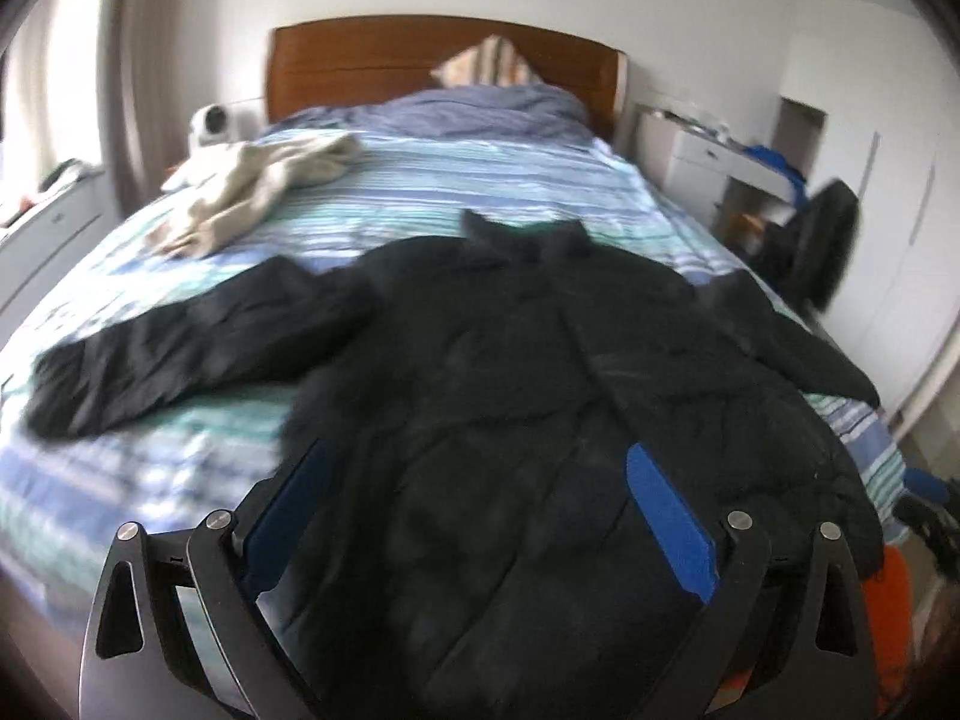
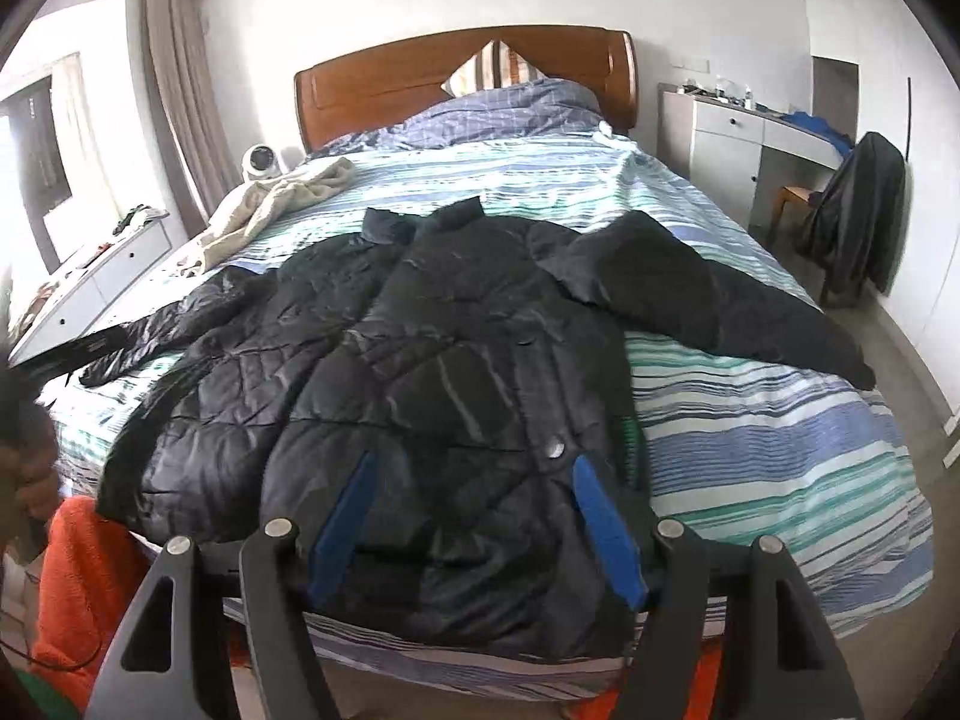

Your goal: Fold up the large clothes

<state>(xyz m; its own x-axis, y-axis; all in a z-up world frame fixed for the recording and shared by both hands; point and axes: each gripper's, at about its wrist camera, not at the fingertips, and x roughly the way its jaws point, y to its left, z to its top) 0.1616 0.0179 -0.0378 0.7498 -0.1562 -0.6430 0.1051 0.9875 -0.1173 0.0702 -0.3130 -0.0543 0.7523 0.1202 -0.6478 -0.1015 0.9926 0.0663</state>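
A black coat (image 2: 432,396) is laid flat, front up, on the striped bed (image 2: 768,456). It fills the centre of both frames, with the collar toward the headboard (image 2: 384,84) at the top and the hem at the lower edge. Both sleeves are spread outward: one toward the left edge in the left wrist view (image 1: 168,348), the other toward the right edge in the right wrist view (image 2: 720,300). No fold is yet made.

The left gripper (image 1: 474,516) is seen released, jaws spread wide above the lower body of the coat, with nothing between them. The right gripper (image 2: 480,516) is likewise released, over the hem near a snap button (image 2: 553,450). Whether either touches the fabric cannot be told.

The step in hand is judged to be the first grasp. A sleeve end is best taken at its cuff and carried across the chest, with the padding kept smooth. The quilted filling is judged bulky and slippery, so a deep bite of fabric is advised.

A beige garment (image 1: 258,192) lies at the upper left, well apart, and should be left undisturbed.
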